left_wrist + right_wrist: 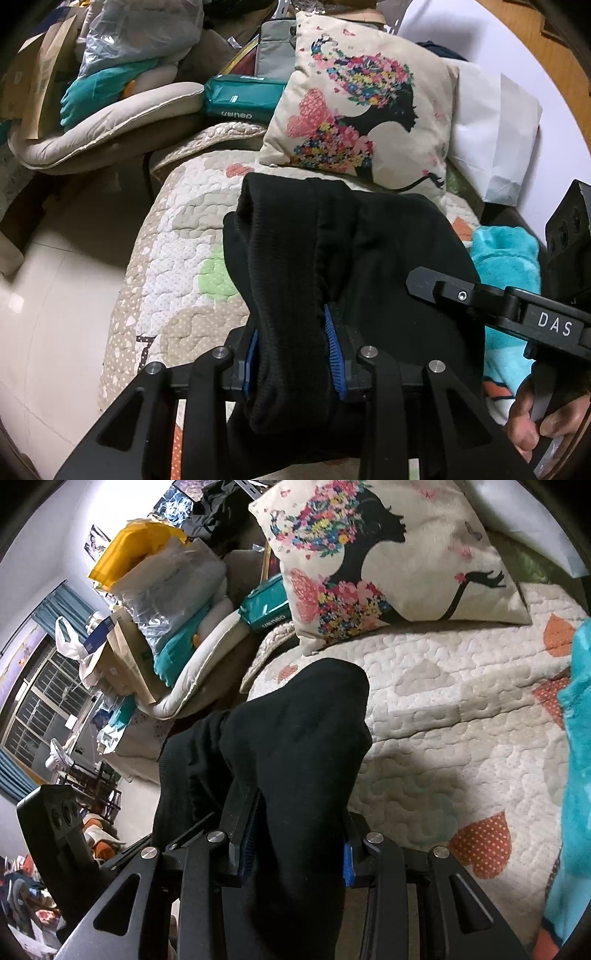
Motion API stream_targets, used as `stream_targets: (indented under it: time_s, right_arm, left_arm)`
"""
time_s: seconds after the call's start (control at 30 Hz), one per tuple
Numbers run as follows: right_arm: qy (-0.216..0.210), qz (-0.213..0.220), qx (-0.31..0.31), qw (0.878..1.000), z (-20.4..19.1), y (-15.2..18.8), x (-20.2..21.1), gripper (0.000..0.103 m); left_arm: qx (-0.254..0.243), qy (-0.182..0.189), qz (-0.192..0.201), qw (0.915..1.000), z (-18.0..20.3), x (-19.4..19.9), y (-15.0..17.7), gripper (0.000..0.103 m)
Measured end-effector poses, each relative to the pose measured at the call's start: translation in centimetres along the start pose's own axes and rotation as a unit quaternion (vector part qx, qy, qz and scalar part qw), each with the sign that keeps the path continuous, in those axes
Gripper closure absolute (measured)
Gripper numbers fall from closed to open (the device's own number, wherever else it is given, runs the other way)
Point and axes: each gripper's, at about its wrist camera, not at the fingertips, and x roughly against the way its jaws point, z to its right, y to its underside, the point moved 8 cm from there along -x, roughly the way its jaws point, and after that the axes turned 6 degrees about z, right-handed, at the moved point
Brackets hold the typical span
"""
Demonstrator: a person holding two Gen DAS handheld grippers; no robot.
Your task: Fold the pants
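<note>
Both grippers hold the black pants up over the quilted bed, ready for a fold.

The left gripper (291, 354) is clamped on a thick ribbed bunch of the pants (332, 258), probably the waistband, so the cloth hangs clear of the quilt (177, 236). To its right, the right gripper (299, 845) pinches another bunch of the same garment, seemingly to keep the edges level. The floral cushion (354, 103) lies beyond, untouched.

floral pillow (354, 107) | heart-print quilt (461, 716) | teal blanket (506, 254) | green packet (240, 98)
</note>
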Motion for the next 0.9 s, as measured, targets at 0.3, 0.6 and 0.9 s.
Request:
stream_targets:
  time_s: [0.3,0.6,0.9]
  right_arm:
    - [0.003,-0.003,-0.008,1.0,1.7,0.3,-0.7,0.064]
    - [0.004,0.001,-0.014,1.0,2.5,0.3,-0.4,0.064]
    - [0.011,0.001,-0.006,1.0,2.4,0.4,-0.8,0.063]
  left_arm:
    - [-0.01,-0.008,-0.003,0.9999,0.8,-1.3,0.6,0.072]
    - [-0.021,-0.014,0.001,0.9997,1.4,-1.6,0.9,0.072]
    - [-0.023,-0.022,-0.003,0.9995,1.4,-2.1,1.3,0.072]
